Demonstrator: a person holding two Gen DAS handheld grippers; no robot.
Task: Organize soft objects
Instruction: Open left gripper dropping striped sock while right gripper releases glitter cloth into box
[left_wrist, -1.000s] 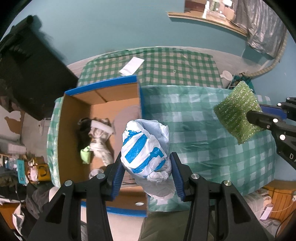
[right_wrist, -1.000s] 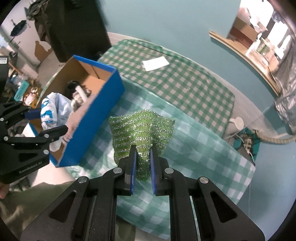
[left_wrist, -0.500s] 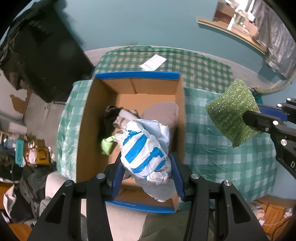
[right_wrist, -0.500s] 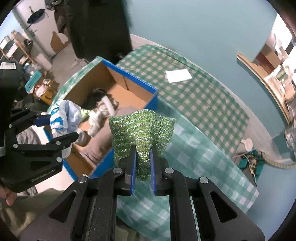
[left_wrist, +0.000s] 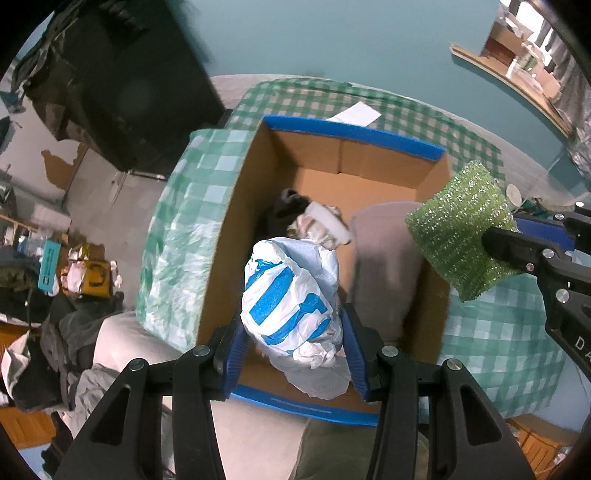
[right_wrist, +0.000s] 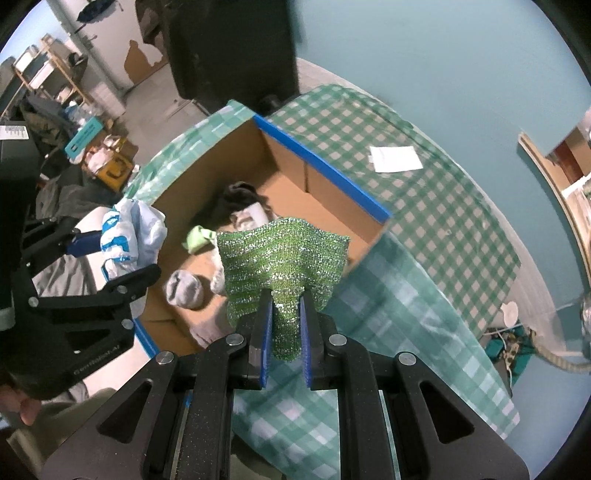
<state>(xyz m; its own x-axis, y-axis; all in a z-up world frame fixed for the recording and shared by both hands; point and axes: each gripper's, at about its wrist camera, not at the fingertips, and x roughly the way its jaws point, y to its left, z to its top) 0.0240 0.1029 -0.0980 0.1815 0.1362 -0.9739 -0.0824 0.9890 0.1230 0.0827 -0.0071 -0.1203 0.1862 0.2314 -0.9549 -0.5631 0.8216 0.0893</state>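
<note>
white and blue plastic bag (left_wrist: 291, 295), crumpled into a ball, sits squeezed between the 2 blue pads of the left gripper (left_wrist: 293, 354); jaws part-way apart and clamped on it, bulk of the bag bulging out past the fingertips toward 12 o'clock. it hangs over the near half of the cardboard box (left_wrist: 380, 171).

green glittery scrub cloth (right_wrist: 282, 258) is pinched at its lower edge by the right gripper (right_wrist: 286, 325), jaws nearly together on the fabric; most of the cloth fans out above the pads toward 12 o'clock. in the left wrist view it is at 3 o'clock, over the box's right wall.

box open-topped, blue tape on the rim. inside: a grey sock (right_wrist: 183, 288), a lime-green scrap (right_wrist: 197, 238), a dark item with a white piece (left_wrist: 325, 218) beside it, a grey-beige cloth (left_wrist: 384, 254) along the right side.

box rests on a green checked tablecloth (right_wrist: 436, 229); white paper (right_wrist: 395, 158) lies on it beyond the box at 1 o'clock. clutter on the floor at 9 o'clock.
</note>
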